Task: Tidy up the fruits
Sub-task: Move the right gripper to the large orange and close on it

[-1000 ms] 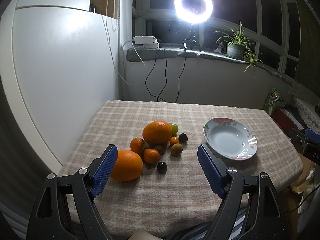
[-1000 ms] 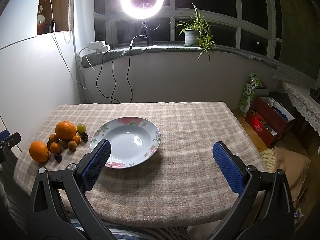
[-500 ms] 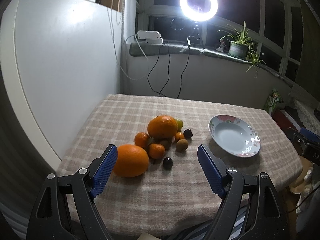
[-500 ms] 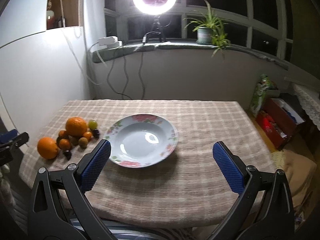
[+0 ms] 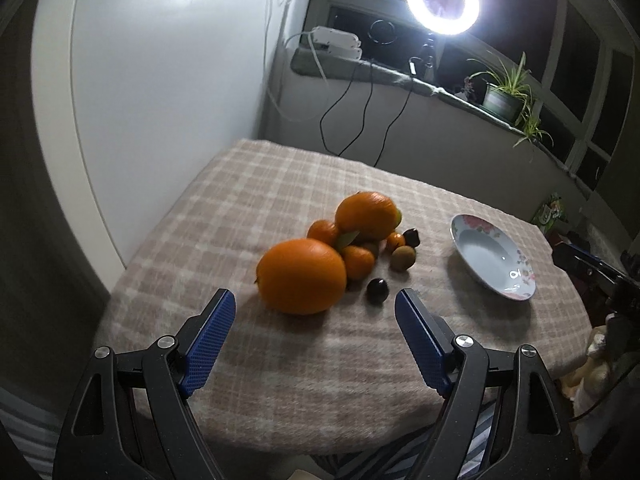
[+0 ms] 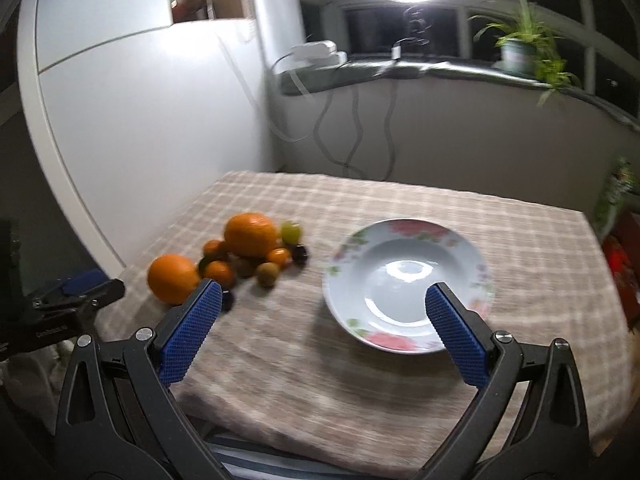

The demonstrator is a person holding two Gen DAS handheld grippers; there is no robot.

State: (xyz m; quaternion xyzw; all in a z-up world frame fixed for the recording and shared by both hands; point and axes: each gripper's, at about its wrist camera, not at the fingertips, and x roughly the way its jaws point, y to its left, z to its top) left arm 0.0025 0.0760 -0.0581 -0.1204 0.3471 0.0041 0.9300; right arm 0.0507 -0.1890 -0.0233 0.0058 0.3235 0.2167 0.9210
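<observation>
Directly ahead of the left gripper point(image 5: 315, 316), whose blue ribbed pads point(image 5: 208, 340) stand wide apart and empty, lies the large orange point(image 5: 301, 276), round and dimpled, nearest fruit of a pile on the checked woven tablecloth point(image 5: 248, 208). Behind it sit a second orange point(image 5: 366, 216), small tangerines point(image 5: 357, 261), a fuzzy kiwi point(image 5: 403, 258) and a dark glossy berry point(image 5: 377, 290). Well to the right rests the empty floral porcelain plate point(image 6: 472, 256), before the right gripper point(image 6: 320, 312), likewise wide and empty. By position, the left gripper is nearer the fruit.
</observation>
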